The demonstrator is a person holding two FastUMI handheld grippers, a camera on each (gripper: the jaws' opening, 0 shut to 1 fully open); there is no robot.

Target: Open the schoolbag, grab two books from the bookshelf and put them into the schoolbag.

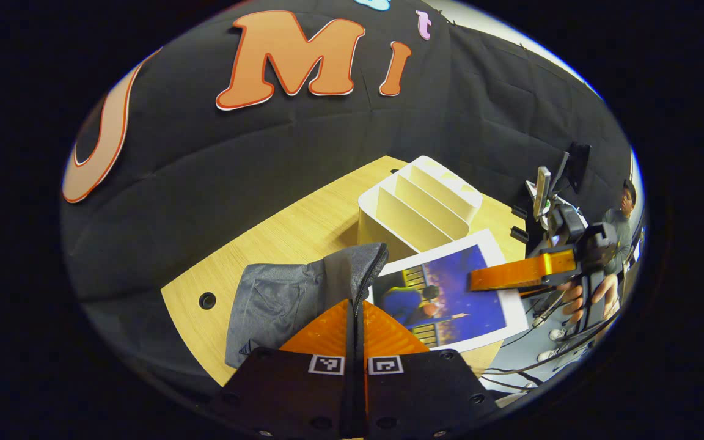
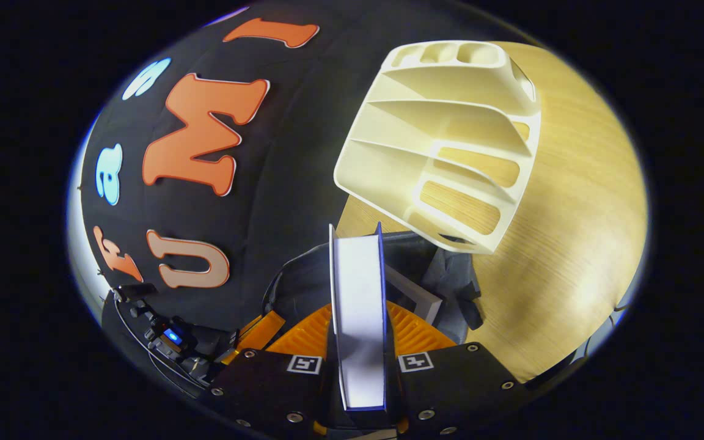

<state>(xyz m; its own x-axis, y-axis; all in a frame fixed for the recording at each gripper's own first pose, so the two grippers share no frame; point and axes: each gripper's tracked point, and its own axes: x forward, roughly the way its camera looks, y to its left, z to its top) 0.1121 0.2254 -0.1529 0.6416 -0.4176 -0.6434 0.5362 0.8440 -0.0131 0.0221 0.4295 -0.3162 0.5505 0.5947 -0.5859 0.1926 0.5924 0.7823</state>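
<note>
My left gripper (image 1: 356, 305) is shut on the raised zipper edge of the grey schoolbag (image 1: 278, 299), holding its opening up. A blue-covered book (image 1: 450, 293) hangs tilted just right of that edge, pinched by my right gripper (image 1: 498, 275). In the right gripper view the book (image 2: 358, 281) shows edge-on, with my right gripper (image 2: 359, 315) shut on it above the dark schoolbag (image 2: 450, 281). My left gripper (image 2: 254, 330) sits at the lower left. The white bookshelf (image 1: 419, 201) (image 2: 450, 140) stands behind the bag with empty slots.
The wooden table (image 1: 278, 238) (image 2: 572, 214) carries the bag and shelf, and has a cable hole (image 1: 207, 300) near its left edge. Beyond its right edge stand camera gear (image 1: 553, 195) and a person (image 1: 621, 232), with cables on the floor.
</note>
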